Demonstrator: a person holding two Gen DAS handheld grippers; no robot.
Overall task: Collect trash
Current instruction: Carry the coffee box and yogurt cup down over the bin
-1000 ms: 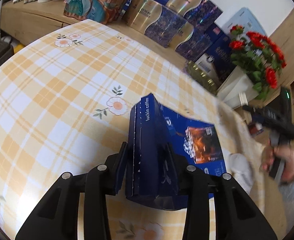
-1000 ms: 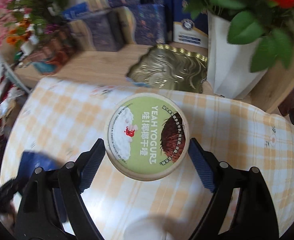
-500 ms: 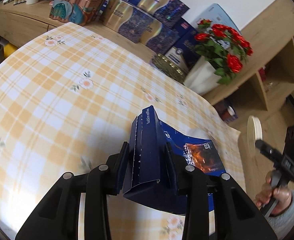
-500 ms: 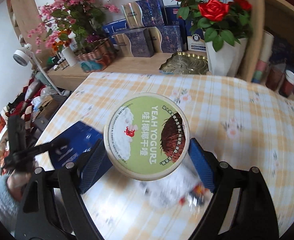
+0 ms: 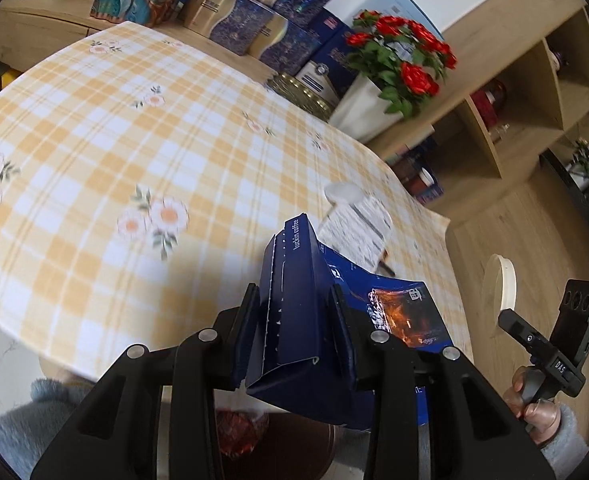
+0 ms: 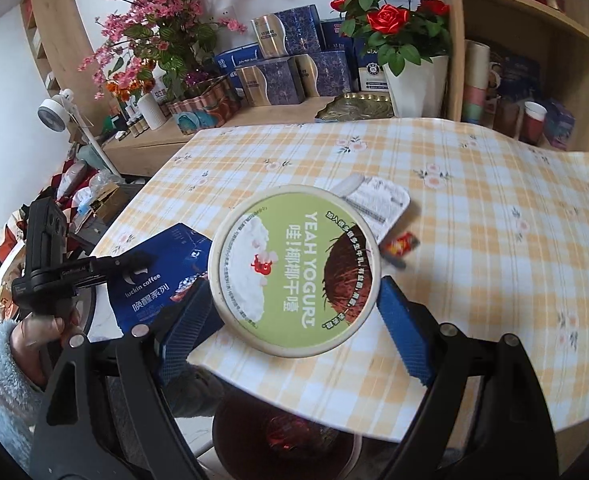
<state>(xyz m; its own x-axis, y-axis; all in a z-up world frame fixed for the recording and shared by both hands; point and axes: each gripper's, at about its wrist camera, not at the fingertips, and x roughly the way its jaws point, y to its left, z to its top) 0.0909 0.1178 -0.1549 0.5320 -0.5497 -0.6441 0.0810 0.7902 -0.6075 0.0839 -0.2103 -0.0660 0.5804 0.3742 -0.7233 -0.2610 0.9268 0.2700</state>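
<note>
My left gripper (image 5: 294, 312) is shut on a dark blue Luckin coffee box (image 5: 294, 300), held in the air off the table's near edge; the box also shows in the right wrist view (image 6: 154, 276). My right gripper (image 6: 294, 304) is shut on a round green-lidded yogurt tub (image 6: 294, 270), also lifted past the table edge; it shows edge-on in the left wrist view (image 5: 502, 280). A white wrapper (image 5: 354, 228) and a small red wrapper (image 6: 400, 245) lie on the checked table (image 5: 134, 140). A dark bin (image 6: 286, 436) with red trash sits below both grippers.
A white pot of red roses (image 6: 410, 80), gold-blue gift boxes (image 5: 230, 20) and a gold tray (image 6: 354, 106) stand on the wooden sideboard behind the table. Open shelves (image 5: 534, 80) are at right. Clutter lies on the floor at left (image 6: 90, 196).
Both grippers pulled back from the table with their loads, now past its near edge. The bin below has come into view, and the wrappers on the table show clearly.
</note>
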